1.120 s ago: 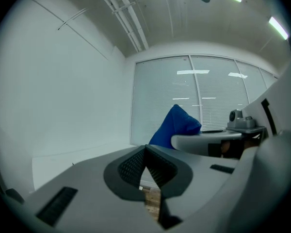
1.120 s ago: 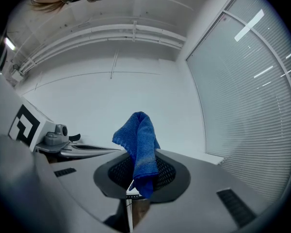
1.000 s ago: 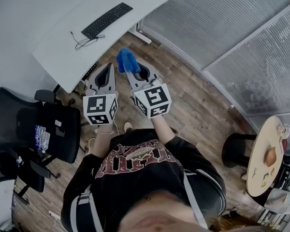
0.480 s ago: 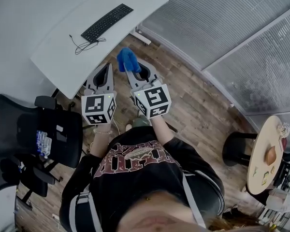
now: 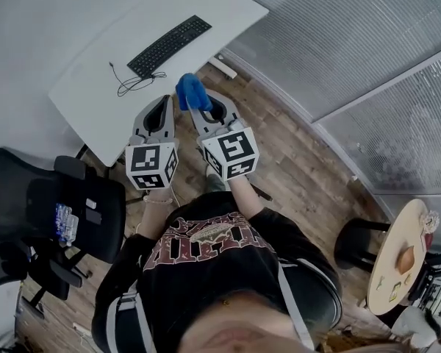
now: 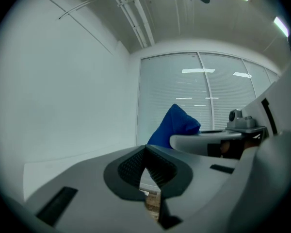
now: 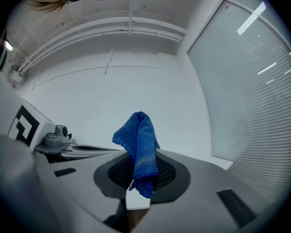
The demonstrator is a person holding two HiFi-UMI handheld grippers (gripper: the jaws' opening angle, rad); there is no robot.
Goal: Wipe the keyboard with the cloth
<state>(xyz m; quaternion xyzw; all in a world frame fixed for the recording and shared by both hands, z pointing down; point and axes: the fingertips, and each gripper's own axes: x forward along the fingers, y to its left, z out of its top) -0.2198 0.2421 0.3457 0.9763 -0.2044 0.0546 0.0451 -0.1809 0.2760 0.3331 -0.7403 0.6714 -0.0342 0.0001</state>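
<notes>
A black keyboard (image 5: 170,45) lies on the white desk (image 5: 95,87) at the top of the head view, its cable (image 5: 132,83) coiled at the near end. My right gripper (image 5: 193,107) is shut on a blue cloth (image 5: 190,91), which sticks up out of its jaws (image 7: 140,144). Both grippers are held side by side over the wooden floor, short of the desk's near edge. My left gripper (image 5: 159,112) is shut with nothing in it; in the left gripper view its pads meet, and the blue cloth (image 6: 174,126) shows behind them.
A black office chair (image 5: 51,204) stands at the left, close to the desk. Frosted glass partition walls (image 5: 353,43) run along the right. A small round wooden table (image 5: 400,259) and a black stool (image 5: 353,241) sit at the lower right. The floor (image 5: 294,160) is wood planks.
The desk and keyboard have shifted slightly down and right in the head view as the person moves closer. Both grippers keep the same pose, the cloth still held.
</notes>
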